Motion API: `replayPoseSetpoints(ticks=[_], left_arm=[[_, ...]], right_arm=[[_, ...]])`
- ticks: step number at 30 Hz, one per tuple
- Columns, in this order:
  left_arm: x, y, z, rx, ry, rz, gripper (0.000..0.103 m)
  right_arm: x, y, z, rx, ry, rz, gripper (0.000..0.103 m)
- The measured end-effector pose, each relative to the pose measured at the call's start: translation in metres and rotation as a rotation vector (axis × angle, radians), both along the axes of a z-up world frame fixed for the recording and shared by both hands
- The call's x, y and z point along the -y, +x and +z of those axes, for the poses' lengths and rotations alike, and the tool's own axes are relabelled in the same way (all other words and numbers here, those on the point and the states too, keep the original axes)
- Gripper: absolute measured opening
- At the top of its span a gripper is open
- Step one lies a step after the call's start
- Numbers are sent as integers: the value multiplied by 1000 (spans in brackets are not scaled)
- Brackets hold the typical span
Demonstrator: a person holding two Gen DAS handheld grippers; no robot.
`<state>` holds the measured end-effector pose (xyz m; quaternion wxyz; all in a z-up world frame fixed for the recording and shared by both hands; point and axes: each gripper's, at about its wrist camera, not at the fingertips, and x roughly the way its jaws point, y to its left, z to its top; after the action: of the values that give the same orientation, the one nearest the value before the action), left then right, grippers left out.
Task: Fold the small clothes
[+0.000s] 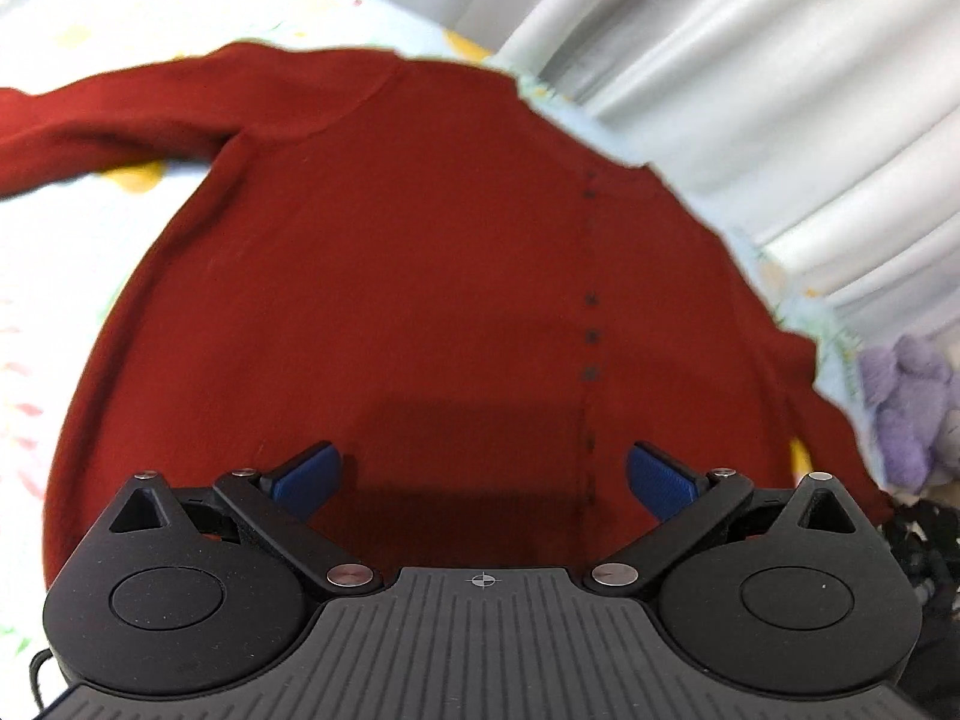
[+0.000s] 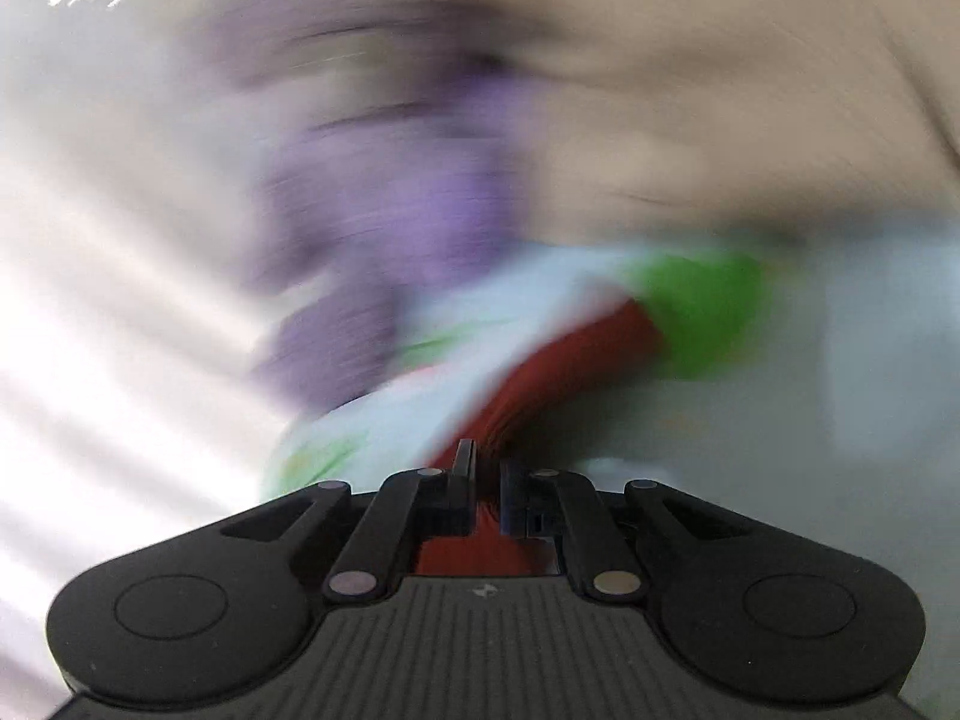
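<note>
A dark red buttoned cardigan (image 1: 390, 276) lies spread flat across the left wrist view, one sleeve (image 1: 108, 120) stretched out to the left. My left gripper (image 1: 483, 474) hovers open just over its lower body, blue pads (image 1: 306, 474) wide apart with nothing between them. In the blurred right wrist view my right gripper (image 2: 487, 480) is shut on a strip of the same red fabric (image 2: 558, 366), which runs up and to the right from the fingers.
The cardigan rests on a pale sheet with a floral print (image 1: 54, 276). A white pleated curtain (image 1: 750, 60) hangs behind it. A purple plush toy (image 1: 906, 402) sits at the right edge, also a purple blur (image 2: 390, 228) in the right wrist view.
</note>
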<state>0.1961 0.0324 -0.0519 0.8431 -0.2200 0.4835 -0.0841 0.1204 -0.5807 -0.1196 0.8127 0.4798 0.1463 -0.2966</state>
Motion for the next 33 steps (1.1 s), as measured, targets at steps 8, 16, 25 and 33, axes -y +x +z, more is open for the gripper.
replayPoseSetpoints(ticks=[8,16,25,33], left_arm=[[12,53,5,76,-288,-65,103],[21,106,-27,-5,-408,-126,102],[11,106,-55,-144,-425,-129,85],[11,108,-67,-176,-471,-77,72]], right_arm=[[-225,58,69,252,-294,889,7],[-272,64,10,23,-138,1017,12],[-261,21,11,-20,-66,948,14],[-261,20,7,-68,-54,919,14]])
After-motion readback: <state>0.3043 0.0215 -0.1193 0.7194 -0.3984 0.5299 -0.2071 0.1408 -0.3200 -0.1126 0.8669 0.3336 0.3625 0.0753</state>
